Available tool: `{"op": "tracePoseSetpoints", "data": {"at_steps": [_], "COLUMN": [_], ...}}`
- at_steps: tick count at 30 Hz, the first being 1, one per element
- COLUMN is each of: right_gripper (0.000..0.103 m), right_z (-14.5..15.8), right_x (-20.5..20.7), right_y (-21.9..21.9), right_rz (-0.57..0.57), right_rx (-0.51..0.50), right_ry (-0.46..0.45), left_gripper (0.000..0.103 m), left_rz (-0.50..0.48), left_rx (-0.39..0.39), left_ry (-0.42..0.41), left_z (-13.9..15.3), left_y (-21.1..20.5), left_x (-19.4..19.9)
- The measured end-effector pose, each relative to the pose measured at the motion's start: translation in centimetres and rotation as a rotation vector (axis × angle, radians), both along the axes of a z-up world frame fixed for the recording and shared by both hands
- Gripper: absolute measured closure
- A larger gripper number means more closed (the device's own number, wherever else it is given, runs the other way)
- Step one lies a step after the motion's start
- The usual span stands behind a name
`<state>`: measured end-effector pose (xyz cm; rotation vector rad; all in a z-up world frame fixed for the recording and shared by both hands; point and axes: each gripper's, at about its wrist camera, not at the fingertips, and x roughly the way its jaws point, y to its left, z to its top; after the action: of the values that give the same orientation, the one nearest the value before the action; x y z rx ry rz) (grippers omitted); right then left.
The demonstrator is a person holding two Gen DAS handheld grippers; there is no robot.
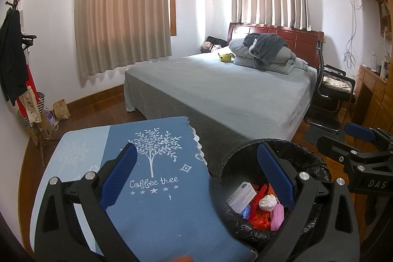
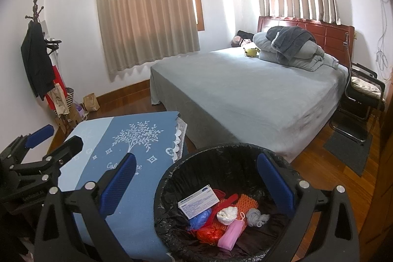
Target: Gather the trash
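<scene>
A black-lined trash bin (image 2: 221, 158) stands beside a table with a blue "Coffee tree" cloth (image 1: 157, 200). In the bin lie a white box (image 2: 198, 201), a white wad (image 2: 227, 213), a pink mask (image 2: 231, 233), a grey sock (image 2: 256, 216) and red and orange wrappers (image 2: 208, 235). The bin also shows in the left wrist view (image 1: 235, 154). My left gripper (image 1: 196, 178) is open and empty, straddling the table edge and the bin rim. My right gripper (image 2: 196, 183) is open and empty above the bin. Each gripper shows in the other's view, the right (image 1: 353, 139) and the left (image 2: 56, 139).
A bed with grey sheets (image 1: 221, 90) lies beyond the table and bin, with folded bedding (image 1: 265, 53) and a yellow plush toy (image 1: 226, 57) at its head. A coat stand (image 1: 14, 60) with bags is at left. A black chair (image 1: 331, 87) and wooden cabinets stand at right.
</scene>
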<state>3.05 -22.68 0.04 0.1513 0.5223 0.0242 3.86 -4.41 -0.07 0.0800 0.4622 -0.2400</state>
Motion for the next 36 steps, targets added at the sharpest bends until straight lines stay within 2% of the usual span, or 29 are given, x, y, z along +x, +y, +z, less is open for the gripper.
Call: {"op": "tracePoseSetpoints", "data": {"at_steps": [36], "right_gripper": [0.006], "right_z": [-0.53], "right_x": [0.24], "right_y": [0.39], "right_rz": [0.0], "right_rx": [0.0], "right_ry": [0.007], "left_gripper": [0.007], "left_rz": [0.0], "left_rx": [-0.001], "left_ry": [0.003], "left_z": [0.01], "left_y": [0.22], "left_x": [0.08]}}
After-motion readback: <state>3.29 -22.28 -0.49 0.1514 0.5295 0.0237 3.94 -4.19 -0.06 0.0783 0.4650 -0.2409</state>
